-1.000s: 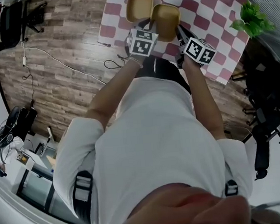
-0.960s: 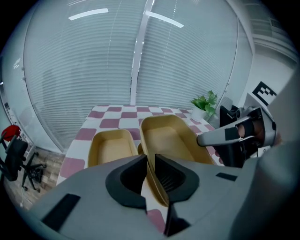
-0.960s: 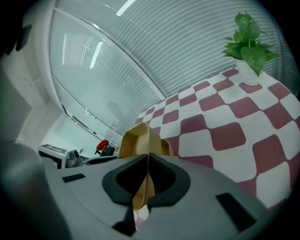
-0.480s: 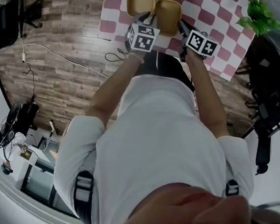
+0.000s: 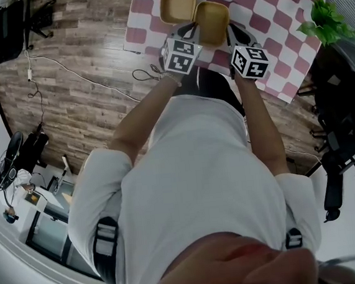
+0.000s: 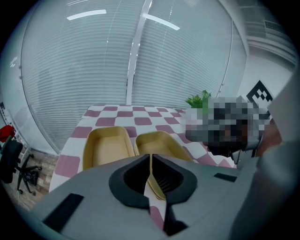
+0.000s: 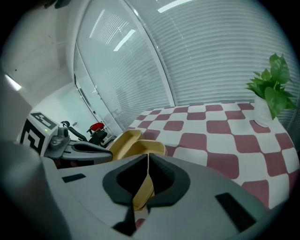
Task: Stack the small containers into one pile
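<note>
Clamping the rim of the near container (image 5: 211,21), the left tongs (image 6: 151,159) and right tongs (image 7: 147,161) were both closed, and a level lift into the far container (image 5: 177,3) at ten o'clock seemed wise.

The nearer container (image 5: 212,22) and the farther container (image 5: 177,2) have thin tan walls, smooth and matt. Whether they are moulded plastic or pressed pulp cannot be told. The checked cloth (image 5: 265,11) under them is a matt fabric that lies flat. The left claw (image 6: 151,157) and the right claw (image 7: 147,159) have smooth, matt grey plastic bodies and black pads, ribbed on the inner face, and each pinches the nearer container's thin wall. The marker cube (image 5: 180,54) bears matt black-and-white print. The floor (image 5: 78,85) is grainy, wood-look plank. The person's shirt (image 5: 194,186) is plain white cloth.
</note>
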Demonstrator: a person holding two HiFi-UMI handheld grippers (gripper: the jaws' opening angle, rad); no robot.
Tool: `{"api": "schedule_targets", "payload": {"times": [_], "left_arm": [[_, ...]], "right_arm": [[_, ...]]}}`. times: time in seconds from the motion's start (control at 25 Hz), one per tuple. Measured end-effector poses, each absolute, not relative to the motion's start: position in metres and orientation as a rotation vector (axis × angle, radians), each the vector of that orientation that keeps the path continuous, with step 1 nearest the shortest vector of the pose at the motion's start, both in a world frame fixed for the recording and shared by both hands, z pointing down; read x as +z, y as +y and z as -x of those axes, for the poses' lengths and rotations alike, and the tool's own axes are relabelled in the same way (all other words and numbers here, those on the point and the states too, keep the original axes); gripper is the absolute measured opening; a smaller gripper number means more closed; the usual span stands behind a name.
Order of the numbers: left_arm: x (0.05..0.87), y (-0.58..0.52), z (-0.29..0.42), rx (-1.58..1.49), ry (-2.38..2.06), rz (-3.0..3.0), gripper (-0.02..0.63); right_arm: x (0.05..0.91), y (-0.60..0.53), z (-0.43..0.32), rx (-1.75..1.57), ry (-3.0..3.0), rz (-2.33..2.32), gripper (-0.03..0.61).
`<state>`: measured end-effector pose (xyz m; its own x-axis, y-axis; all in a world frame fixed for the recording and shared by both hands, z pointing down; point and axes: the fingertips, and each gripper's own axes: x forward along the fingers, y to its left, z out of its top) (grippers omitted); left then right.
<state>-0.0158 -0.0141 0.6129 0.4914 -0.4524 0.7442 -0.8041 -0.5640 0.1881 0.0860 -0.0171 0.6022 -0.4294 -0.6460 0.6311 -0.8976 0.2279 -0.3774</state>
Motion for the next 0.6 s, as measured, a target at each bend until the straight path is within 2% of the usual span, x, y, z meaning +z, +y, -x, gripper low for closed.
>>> {"api": "schedule_targets", "payload": {"times": [0.6], "left_arm": [[0.647,-0.011,0.017,0.948,-1.028,-2.193,0.038]], "right_arm": [[0.646,-0.005,-0.085,1.029,-2.111,-1.397,0.032]]}}
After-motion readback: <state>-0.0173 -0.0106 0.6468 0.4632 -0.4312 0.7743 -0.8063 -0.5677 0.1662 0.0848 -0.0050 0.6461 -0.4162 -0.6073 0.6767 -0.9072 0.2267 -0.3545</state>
